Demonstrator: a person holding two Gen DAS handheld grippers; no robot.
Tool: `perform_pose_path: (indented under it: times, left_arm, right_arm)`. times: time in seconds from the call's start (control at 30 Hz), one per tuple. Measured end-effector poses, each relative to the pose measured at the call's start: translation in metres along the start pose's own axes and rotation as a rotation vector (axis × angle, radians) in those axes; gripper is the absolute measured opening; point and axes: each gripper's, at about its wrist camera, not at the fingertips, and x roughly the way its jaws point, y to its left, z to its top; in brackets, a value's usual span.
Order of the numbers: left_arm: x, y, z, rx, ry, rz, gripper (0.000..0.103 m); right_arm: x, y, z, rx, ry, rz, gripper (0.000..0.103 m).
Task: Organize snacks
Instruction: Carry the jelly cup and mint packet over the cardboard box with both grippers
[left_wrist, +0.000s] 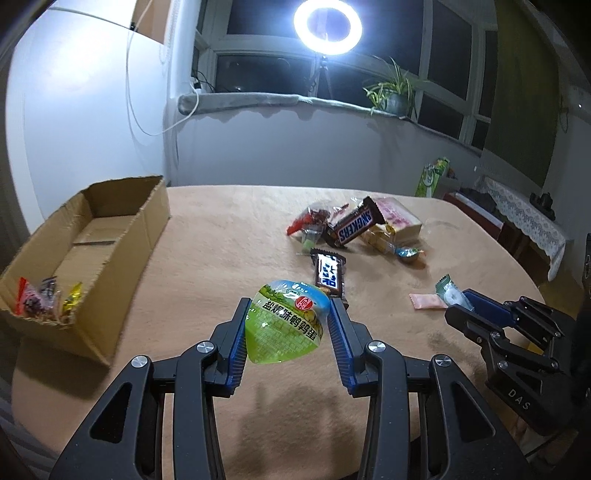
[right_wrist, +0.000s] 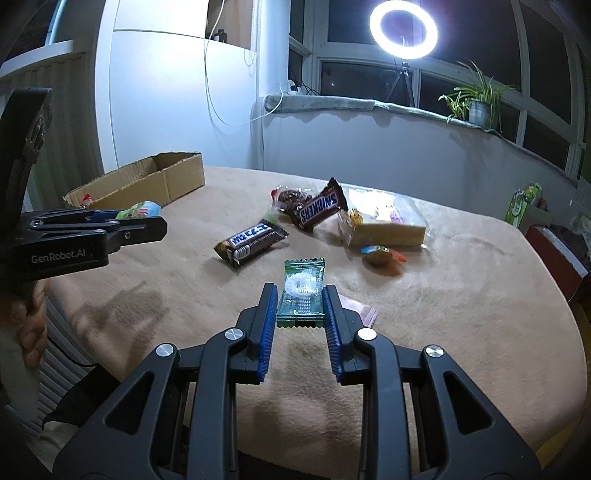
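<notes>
My left gripper (left_wrist: 289, 306) is shut on a green jelly cup (left_wrist: 286, 325), held above the tan tablecloth. In the right wrist view that same left gripper (right_wrist: 147, 218) shows at the left with the jelly cup (right_wrist: 142, 209) between its fingers. My right gripper (right_wrist: 300, 291) is shut on a green-wrapped candy (right_wrist: 302, 295), lifted off the cloth. In the left wrist view the right gripper (left_wrist: 463, 304) appears at the right, with the green candy (left_wrist: 451, 295) in it. A cardboard box (left_wrist: 122, 236) at the left holds several small wrapped snacks (left_wrist: 44, 299).
Loose on the table lie a Snickers bar (right_wrist: 317, 209), a dark chocolate bar (right_wrist: 253, 243), a large clear bag of biscuits (right_wrist: 388, 221), a small jelly cup (right_wrist: 378, 254) and a pink sachet (right_wrist: 364, 312). A ring light (right_wrist: 403, 28) glares behind. A hand (right_wrist: 29, 325) shows at the left.
</notes>
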Motion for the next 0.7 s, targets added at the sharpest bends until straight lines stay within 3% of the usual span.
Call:
perform_pose_path:
  times: [0.37,0.7]
  left_arm:
    - [-0.023,0.026,0.004,-0.048,-0.063,0.01,0.039]
    - [-0.041,0.073,0.014,-0.106,-0.128,0.045,0.039]
  right_arm:
    - [-0.006,0.019,0.014,-0.041,-0.01,-0.007,0.026]
    - [0.005,0.06,0.044,-0.122,-0.027,0.013,0.026]
